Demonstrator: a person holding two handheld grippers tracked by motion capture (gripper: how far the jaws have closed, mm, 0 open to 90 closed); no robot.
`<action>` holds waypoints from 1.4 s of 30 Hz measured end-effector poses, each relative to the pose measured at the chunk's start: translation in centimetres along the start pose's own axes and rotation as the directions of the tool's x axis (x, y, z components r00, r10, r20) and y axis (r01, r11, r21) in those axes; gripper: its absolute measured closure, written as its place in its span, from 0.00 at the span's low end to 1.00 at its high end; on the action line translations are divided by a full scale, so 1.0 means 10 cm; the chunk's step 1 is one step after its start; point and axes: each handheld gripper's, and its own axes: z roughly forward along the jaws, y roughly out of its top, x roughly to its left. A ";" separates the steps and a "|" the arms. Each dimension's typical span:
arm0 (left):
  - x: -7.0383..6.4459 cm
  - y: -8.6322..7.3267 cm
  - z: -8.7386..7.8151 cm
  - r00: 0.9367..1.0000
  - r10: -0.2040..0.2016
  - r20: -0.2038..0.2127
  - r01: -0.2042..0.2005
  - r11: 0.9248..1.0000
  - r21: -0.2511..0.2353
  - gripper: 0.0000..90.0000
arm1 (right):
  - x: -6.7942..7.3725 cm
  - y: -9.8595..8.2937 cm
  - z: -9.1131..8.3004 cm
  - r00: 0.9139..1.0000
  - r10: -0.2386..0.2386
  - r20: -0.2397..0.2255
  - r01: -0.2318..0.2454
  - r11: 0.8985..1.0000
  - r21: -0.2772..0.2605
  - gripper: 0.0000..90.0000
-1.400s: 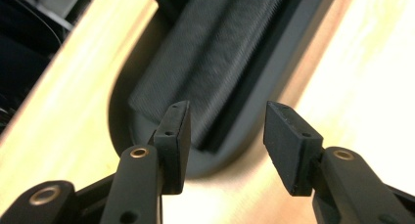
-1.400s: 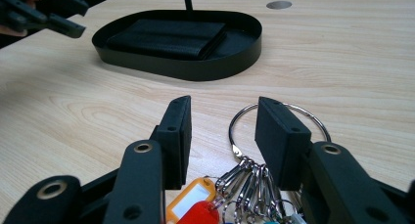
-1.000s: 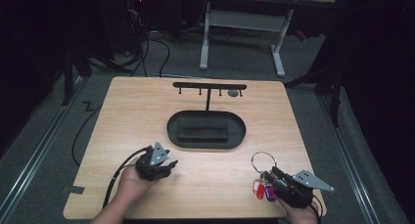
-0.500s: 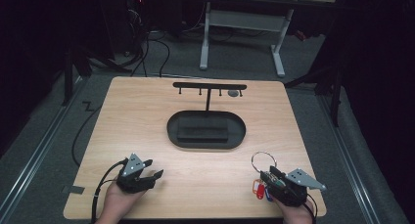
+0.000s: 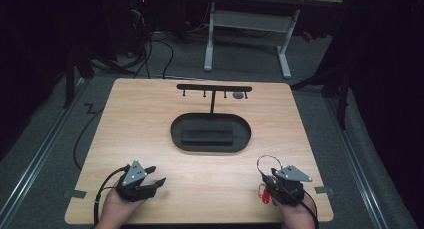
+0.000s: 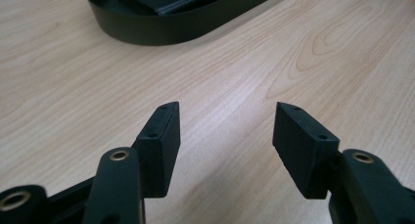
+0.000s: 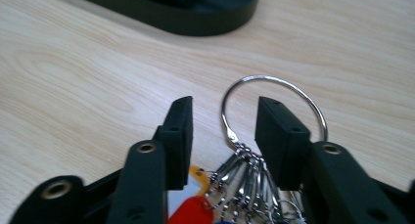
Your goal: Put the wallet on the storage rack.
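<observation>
Right gripper (image 7: 222, 123) sits low at the near right of the wooden table (image 5: 150, 139), jaws spread apart, straddling the left side of a big metal key ring (image 7: 274, 104) that lies flat on the wood; the ring's wire passes between the two pads, not pinched as far as I can tell, right pad sits inside the loop. Bunch of small rings and chains hangs off the big ring toward the gripper body, with a red tag (image 7: 195, 209) and a yellow tag (image 7: 198, 177) just beside the left jaw. From the high view the right gripper (image 5: 274, 178) is at the near right edge, key ring (image 5: 267, 161) poking out ahead of it, red tag (image 5: 265, 195) on its left side. Left gripper (image 5: 152, 178) at the near left of the table, well apart from the keys, jaws spread wide with only bare wood between them in the left gripper view (image 6: 225, 131), holding nothing. Black oval tray (image 5: 210, 134) in the table's middle, ahead of both grippers. Behind it a black T-shaped hook rack (image 5: 214, 88) stands upright
</observation>
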 end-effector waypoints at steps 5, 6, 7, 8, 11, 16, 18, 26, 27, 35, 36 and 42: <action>0.03 0.03 0.09 1.000 0.000 0.031 0.000 1.000 0.006 0.49 | -0.02 0.15 0.00 1.000 -0.005 0.010 0.004 0.998 0.059 0.68; 0.02 0.04 0.10 0.999 0.011 0.031 -0.011 1.000 0.014 0.49 | -0.03 0.18 0.01 1.000 0.003 0.005 -0.003 0.997 0.073 0.68; 0.02 0.04 0.12 0.999 0.019 0.037 -0.020 1.000 0.024 0.49 | -0.05 0.20 0.02 1.000 0.003 -0.001 -0.003 0.996 0.091 0.66; 0.01 0.04 0.12 0.999 0.026 0.041 -0.028 0.999 0.034 0.47 | -0.06 0.22 0.03 1.000 0.007 -0.010 -0.006 0.994 0.110 0.65; 0.02 0.04 0.08 0.999 0.021 0.044 -0.022 0.999 0.028 0.46 | -0.09 0.27 0.10 0.999 0.019 -0.036 -0.013 0.986 0.165 0.62; 0.07 0.03 0.04 0.999 0.009 0.030 -0.010 1.000 0.013 0.45 | -0.07 0.33 0.21 0.997 -0.032 -0.075 0.052 0.962 0.270 0.60; 0.09 0.01 0.05 0.999 -0.009 0.041 0.008 1.000 0.019 0.44 | -0.06 0.37 0.23 0.995 -0.044 -0.084 0.067 0.951 0.301 0.59; 0.06 0.02 0.07 0.999 0.011 0.049 -0.012 1.000 0.017 0.44 | -0.07 0.52 0.33 0.989 -0.097 -0.115 0.135 0.910 0.393 0.59; 0.05 0.02 0.07 0.999 0.013 0.052 -0.014 1.000 0.019 0.44 | -0.07 0.53 0.34 0.988 -0.103 -0.119 0.143 0.904 0.403 0.59; 0.04 0.00 0.10 0.998 0.026 0.054 -0.028 0.999 0.030 0.44 | -0.08 0.68 0.55 0.967 -0.155 -0.201 0.238 0.824 0.514 0.64; 0.04 0.00 0.10 0.998 0.026 0.054 -0.028 0.999 0.031 0.44 | -0.09 0.70 0.59 0.964 -0.166 -0.205 0.252 0.810 0.530 0.64; 0.05 -0.01 0.09 0.999 0.027 0.045 -0.028 0.999 0.032 0.44 | -0.16 0.73 0.79 0.967 -0.142 -0.212 0.243 0.763 0.599 0.63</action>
